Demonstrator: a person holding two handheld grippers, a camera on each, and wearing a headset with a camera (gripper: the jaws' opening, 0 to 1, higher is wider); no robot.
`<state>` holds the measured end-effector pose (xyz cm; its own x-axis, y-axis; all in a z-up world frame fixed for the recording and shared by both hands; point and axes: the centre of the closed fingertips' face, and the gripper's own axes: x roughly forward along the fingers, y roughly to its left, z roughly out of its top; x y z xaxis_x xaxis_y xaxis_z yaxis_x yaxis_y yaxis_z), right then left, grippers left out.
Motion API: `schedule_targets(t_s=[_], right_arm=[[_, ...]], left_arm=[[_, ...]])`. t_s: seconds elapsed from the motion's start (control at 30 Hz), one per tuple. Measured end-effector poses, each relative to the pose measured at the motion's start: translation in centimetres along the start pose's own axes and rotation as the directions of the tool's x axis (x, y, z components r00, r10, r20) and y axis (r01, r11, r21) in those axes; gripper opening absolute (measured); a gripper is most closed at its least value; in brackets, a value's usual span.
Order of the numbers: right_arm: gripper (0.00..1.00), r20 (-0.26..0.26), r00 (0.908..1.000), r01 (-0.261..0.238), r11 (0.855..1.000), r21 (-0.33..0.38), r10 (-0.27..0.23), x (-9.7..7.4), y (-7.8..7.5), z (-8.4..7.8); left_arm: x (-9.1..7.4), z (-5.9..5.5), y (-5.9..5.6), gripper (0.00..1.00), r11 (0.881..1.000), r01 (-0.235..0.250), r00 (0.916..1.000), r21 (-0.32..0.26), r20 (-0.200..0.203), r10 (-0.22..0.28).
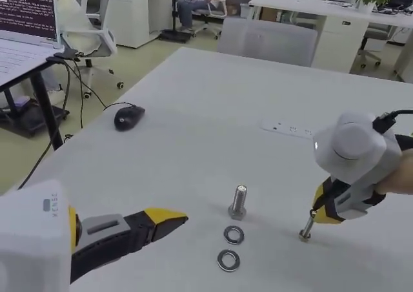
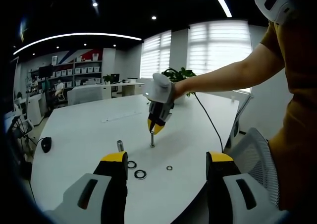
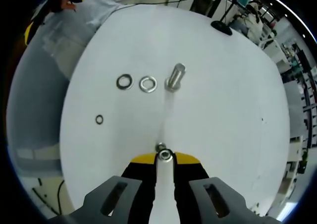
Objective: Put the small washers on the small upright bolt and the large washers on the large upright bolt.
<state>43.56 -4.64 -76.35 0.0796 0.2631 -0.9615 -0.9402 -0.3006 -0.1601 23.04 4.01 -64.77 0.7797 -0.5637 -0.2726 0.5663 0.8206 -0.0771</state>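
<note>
The right gripper (image 3: 165, 159) is seen with its jaws pressed almost together, and a small washer (image 3: 165, 155) is pinched between the yellow tips. It is held directly over the top of the small bolt (image 1: 304, 231), which stands upright on the white table (image 1: 193, 111). Whether washer and bolt touch cannot be told. The large bolt (image 1: 238, 201) stands upright to the left of the small bolt, apart from it. 2 large washers (image 1: 233, 234) are laid flat just in front of the large bolt, 1 behind the other, neither on it. In the right gripper view 1 loose washer (image 3: 99, 119), also small, is seen lying flat near the table edge. The left gripper (image 2: 167, 158) is held low at the near edge with its jaws spread wide. A mouse (image 1: 129, 116) and a power strip (image 1: 287, 129) are seen farther back.
</note>
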Motion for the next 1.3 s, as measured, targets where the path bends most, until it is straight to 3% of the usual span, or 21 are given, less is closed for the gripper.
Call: schedule_targets(t_s=[1.3], right_arm=[[0.13, -0.019, 0.9991, -0.038, 0.999, -0.021, 0.038, 4.8, 0.2, -1.4]], left_arm=[[0.3, -1.2, 1.4, 0.63, 1.0, -0.006, 0.9999, -0.028, -0.013, 0.006]])
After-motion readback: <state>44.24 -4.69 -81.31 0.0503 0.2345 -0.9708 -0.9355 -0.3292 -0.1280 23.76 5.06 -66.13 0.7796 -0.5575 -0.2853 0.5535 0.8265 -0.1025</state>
